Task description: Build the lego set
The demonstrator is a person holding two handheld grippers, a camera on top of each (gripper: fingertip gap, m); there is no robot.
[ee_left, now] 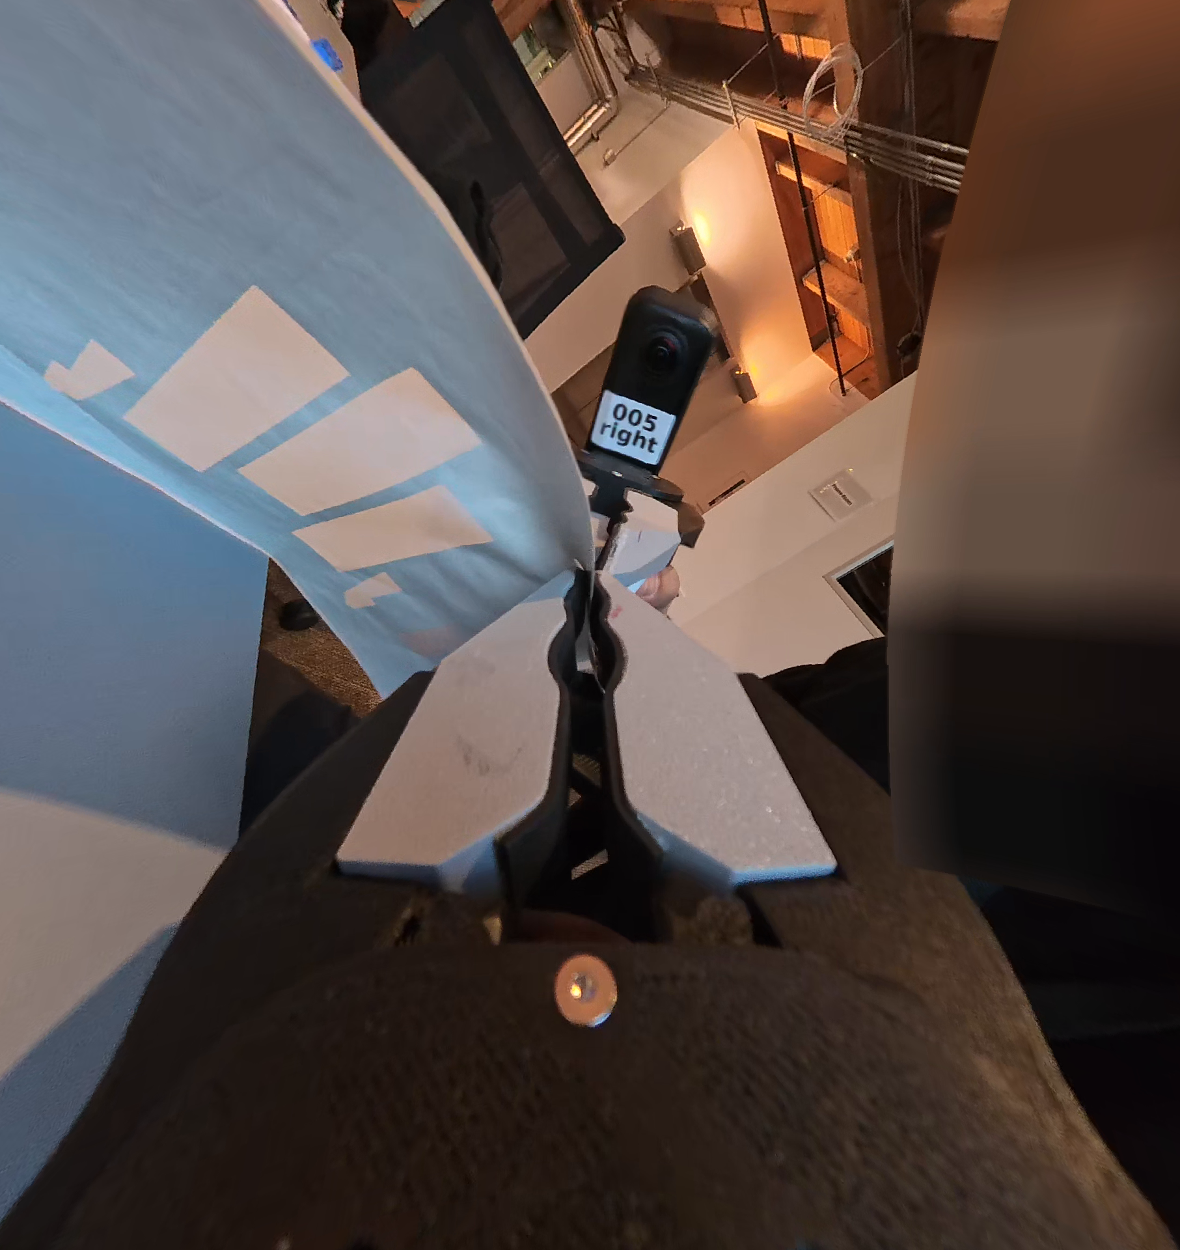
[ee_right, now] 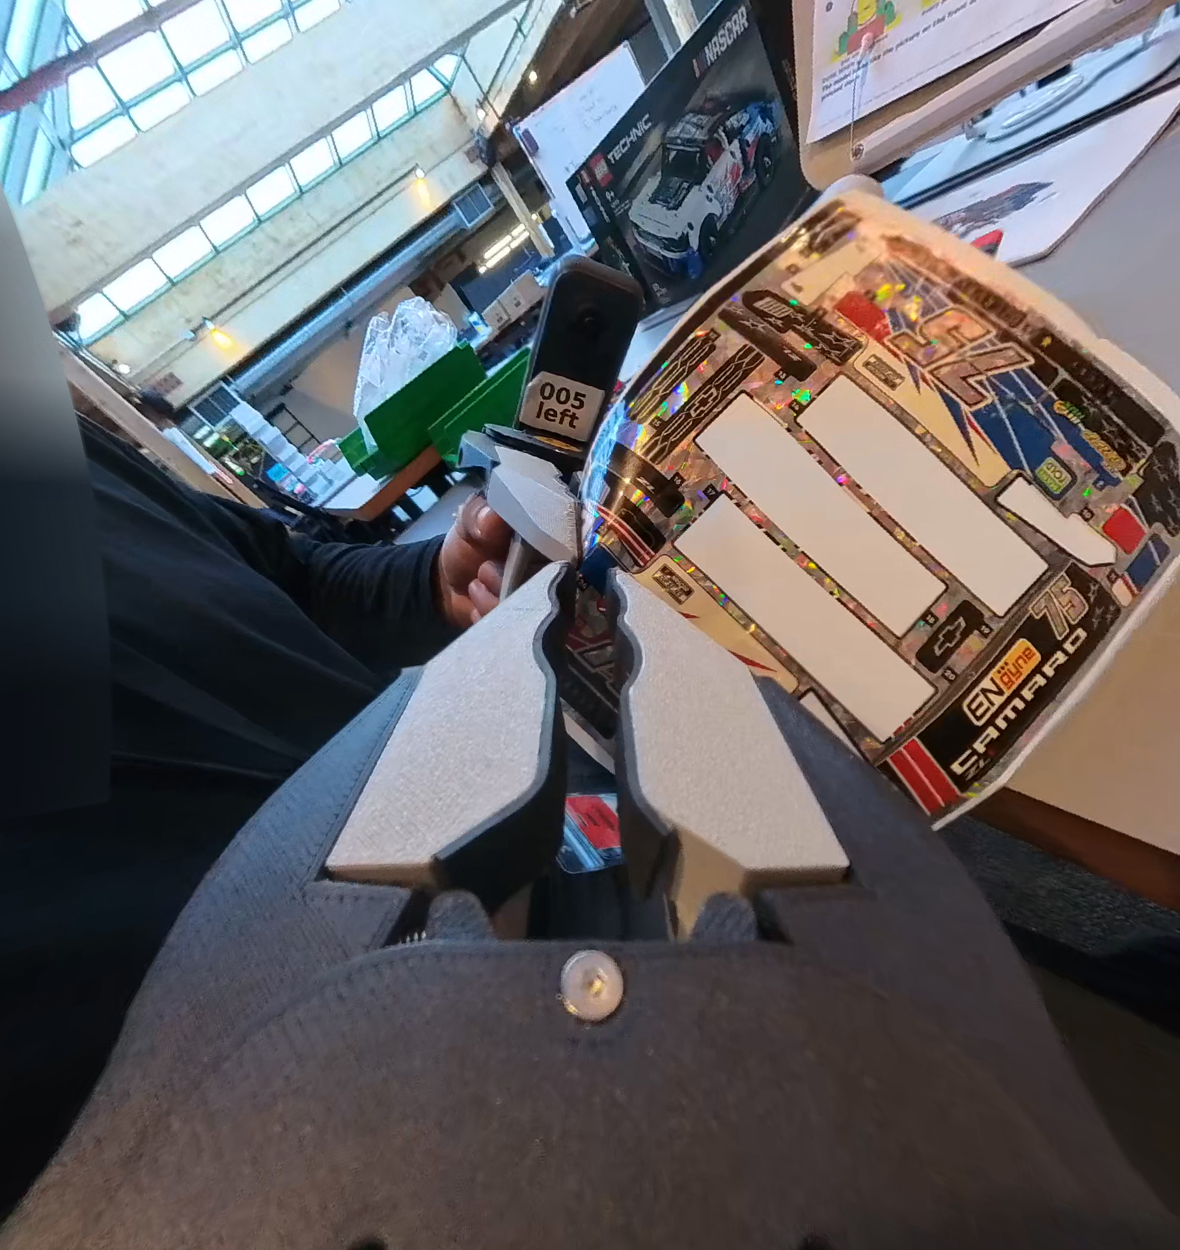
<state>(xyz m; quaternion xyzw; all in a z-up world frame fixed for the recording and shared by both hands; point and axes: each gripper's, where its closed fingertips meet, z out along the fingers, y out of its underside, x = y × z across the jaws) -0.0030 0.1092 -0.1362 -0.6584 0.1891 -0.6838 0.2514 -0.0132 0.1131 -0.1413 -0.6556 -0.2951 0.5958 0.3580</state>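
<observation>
Beyond the jaws to the left, a green bin [ee_right: 431, 412] holds crumpled clear plastic [ee_right: 408, 345]. Up and right of the jaws, a pale mat [ee_right: 1074, 196] lies on the counter [ee_right: 1141, 325]. Skylight windows [ee_right: 168, 67] span overhead.

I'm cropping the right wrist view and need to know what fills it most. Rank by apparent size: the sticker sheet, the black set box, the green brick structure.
1. sticker sheet, largest, though it sits nearest the camera.
2. black set box.
3. green brick structure, smallest; it stands farthest back, so true size is unsure.
</observation>
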